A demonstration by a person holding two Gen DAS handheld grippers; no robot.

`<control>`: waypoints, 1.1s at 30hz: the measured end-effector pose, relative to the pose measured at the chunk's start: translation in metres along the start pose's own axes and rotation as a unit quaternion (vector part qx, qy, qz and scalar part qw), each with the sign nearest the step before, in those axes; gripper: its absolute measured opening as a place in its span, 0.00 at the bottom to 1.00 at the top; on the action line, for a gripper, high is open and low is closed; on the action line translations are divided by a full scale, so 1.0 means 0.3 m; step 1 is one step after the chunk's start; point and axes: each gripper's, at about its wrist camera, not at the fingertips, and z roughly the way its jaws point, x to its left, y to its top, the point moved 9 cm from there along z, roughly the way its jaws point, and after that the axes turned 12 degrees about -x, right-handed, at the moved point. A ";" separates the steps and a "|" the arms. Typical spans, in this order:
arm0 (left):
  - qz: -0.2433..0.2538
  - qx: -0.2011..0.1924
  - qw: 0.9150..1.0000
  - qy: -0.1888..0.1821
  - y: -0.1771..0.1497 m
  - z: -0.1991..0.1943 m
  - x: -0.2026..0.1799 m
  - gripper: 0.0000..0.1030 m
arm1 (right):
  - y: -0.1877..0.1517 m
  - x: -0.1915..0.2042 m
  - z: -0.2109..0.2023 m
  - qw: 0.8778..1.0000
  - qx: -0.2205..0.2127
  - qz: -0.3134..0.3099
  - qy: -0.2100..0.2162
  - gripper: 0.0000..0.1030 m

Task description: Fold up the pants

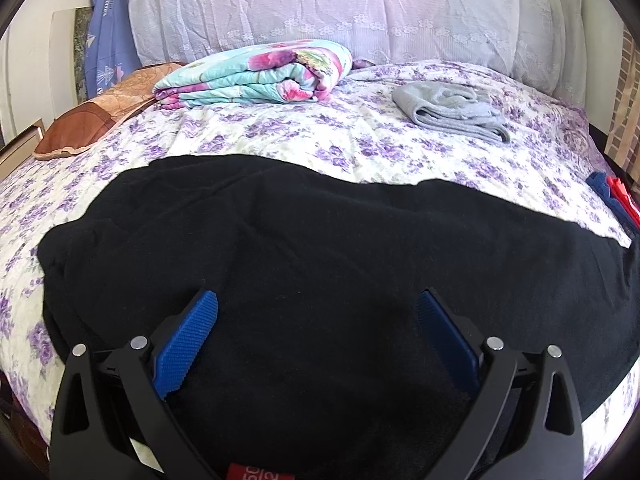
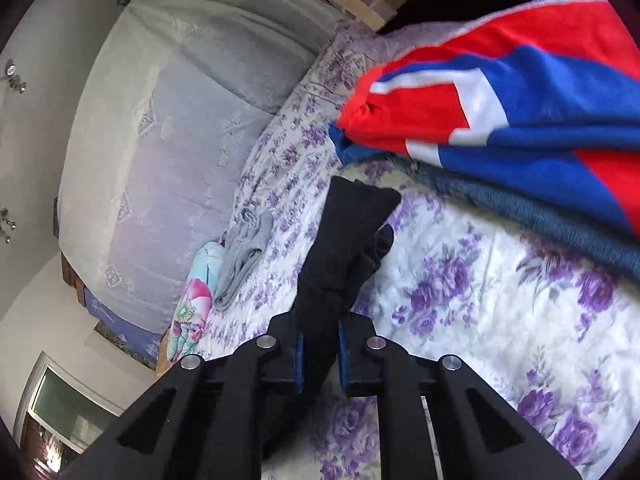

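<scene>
The black pants [image 1: 320,264] lie spread across the bed [image 1: 360,148], from nine to three o'clock in the left wrist view, so folding seems barely begun. The left tongs [image 1: 318,308] hover over them with jaws wide apart, holding nothing. The right tongs [image 2: 320,344] are clamped on a bunched end of the pants, probably to carry it over. Only the left view shows the whole garment; only the right shows the grip, with a red-and-blue cloth [image 2: 520,100] at one o'clock.
</scene>
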 end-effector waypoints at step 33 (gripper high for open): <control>-0.009 0.022 0.999 -0.030 0.036 -0.036 -0.271 0.95 | -0.053 -0.112 0.035 0.998 0.014 -0.041 -0.052 0.11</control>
